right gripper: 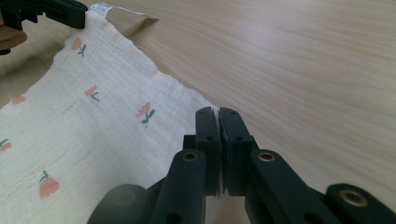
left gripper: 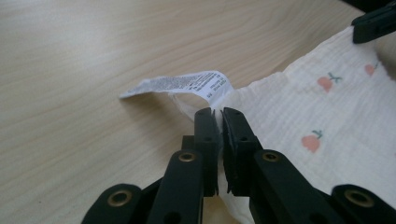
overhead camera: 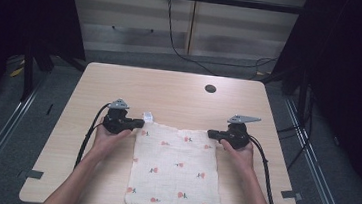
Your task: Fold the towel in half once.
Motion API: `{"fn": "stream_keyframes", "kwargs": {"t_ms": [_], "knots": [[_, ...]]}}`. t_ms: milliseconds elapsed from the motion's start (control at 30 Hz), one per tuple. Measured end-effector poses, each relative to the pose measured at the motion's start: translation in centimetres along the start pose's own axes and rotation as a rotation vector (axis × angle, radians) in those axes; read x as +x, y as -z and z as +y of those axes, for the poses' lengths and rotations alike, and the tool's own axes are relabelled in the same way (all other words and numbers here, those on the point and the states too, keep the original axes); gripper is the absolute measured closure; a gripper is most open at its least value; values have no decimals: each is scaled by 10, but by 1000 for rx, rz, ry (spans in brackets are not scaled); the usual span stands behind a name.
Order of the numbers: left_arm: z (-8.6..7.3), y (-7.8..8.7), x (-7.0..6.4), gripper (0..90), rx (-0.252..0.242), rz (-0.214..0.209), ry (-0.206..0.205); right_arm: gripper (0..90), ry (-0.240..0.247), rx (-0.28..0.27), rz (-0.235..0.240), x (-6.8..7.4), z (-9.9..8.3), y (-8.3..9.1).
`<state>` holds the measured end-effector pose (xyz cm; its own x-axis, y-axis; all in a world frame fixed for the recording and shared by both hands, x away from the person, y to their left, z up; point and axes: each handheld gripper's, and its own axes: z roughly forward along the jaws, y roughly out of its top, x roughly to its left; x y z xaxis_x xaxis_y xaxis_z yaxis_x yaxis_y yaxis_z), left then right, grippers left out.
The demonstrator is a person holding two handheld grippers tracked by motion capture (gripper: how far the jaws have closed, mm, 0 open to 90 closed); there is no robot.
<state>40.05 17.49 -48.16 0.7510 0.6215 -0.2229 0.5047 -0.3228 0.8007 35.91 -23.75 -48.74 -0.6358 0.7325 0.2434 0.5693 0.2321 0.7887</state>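
two hand-held grippers pinch the far corners of a flower-print cloth on the worktop

the cloth lies flat at the 6 o'clock side of the worktop. the left hand-held gripper is clamped on its 11 o'clock corner, just by the white care label. the right hand-held gripper is clamped on the 1 o'clock corner, cloth edge between its jaws.

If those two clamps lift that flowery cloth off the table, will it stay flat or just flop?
The cloth would most likely flop: its crinkled weave looks thin and soft. It probably weighs little, lying limp on the table. The left gripper and right gripper pinch only the far corners, so the middle would likely sag between them.
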Motion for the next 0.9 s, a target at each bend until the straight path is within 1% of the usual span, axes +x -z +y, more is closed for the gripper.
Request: {"fn": "stream_keyframes", "kwargs": {"t_ms": [67,100,133,167,200,233,267,300,333,400,433,467,500,533,600,633,700,733,767,800,900], "knots": [[2,2,-1,852,-10,-4,4,872,7,-4,1,1,3,2],[3,3,-2,852,-16,-10,0,872,7,-4,1,1,3,2],[5,5,-3,852,-25,-4,-4,872,11,-6,0,1,5,3],[8,8,-4,852,-37,-10,-3,873,26,0,-6,2,11,5],[8,8,-4,852,-37,-10,-3,873,26,0,-6,2,11,5],[10,10,-4,852,-35,-2,-12,872,31,-1,-8,2,14,6],[11,11,-3,852,-39,-2,-9,873,42,-2,-10,2,18,8],[13,13,-2,852,-44,0,-6,873,48,-14,-15,3,27,12],[16,16,-1,852,-57,3,0,873,48,-14,-15,3,27,12],[23,22,1,852,-87,1,12,873,51,-35,-18,4,34,16],[30,28,2,852,-107,3,10,873,50,-51,-19,5,39,18],[30,28,2,851,-107,3,10,873,54,-52,-18,5,41,18],[36,33,2,852,-123,10,8,873,62,-50,-16,5,43,18],[36,33,2,851,-123,10,8,873,62,-52,-19,6,45,17],[42,36,2,852,-142,6,12,873,61,-53,-17,6,47,17],[47,39,1,852,-151,9,6,874,63,-61,-19,6,52,18],[49,39,0,852,-154,8,8,873,71,-65,-20,6,56,18],[52,40,0,851,-155,9,0,873,76,-69,-21,6,59,19],[55,42,-1,851,-154,13,-6,874,75,-73,-23,6,63,21],[58,43,-1,852,-162,14,-10,874,83,-88,-27,7,72,24],[67,49,-2,852,-177,25,-21,874,88,-103,-30,7,79,29]]}}
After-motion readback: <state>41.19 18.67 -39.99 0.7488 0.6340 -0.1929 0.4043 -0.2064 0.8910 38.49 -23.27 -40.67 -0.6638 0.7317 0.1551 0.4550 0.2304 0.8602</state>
